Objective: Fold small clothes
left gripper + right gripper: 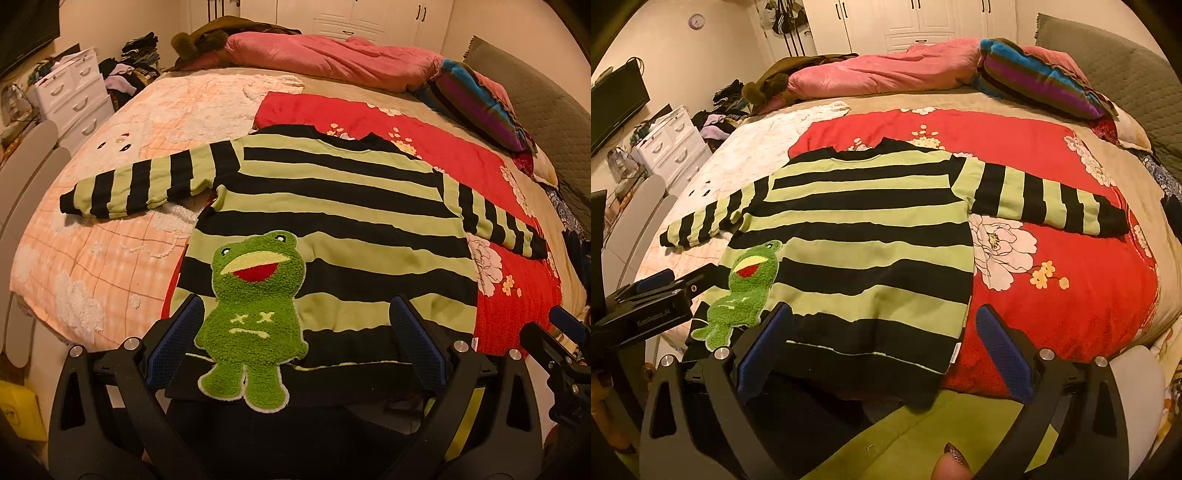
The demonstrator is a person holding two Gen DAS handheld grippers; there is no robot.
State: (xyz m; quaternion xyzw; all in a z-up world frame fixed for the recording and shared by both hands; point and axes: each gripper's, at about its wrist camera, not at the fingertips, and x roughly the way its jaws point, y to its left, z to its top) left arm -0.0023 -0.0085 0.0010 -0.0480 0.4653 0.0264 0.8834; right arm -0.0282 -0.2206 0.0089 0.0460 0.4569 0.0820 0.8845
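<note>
A green-and-black striped sweater (332, 206) (857, 221) lies flat on the bed with both sleeves spread out, the collar far from me and the black hem nearest. A fuzzy green frog patch (255, 306) (746, 291) is sewn near the hem on the left. My left gripper (299, 343) is open, its blue pads straddling the frog patch at the hem. My right gripper (884, 347) is open too, its pads on either side of the hem's right corner. Each gripper shows at the edge of the other's view: the left gripper (665, 284) and the right gripper (554, 332).
The sweater rests on a red floral blanket (1071, 295) and a peach checked blanket (110, 240). A pink quilt (332, 59) and a striped pillow (476, 99) lie at the far side. White drawers (74, 96) stand left of the bed. A thumb (951, 465) shows at the bottom.
</note>
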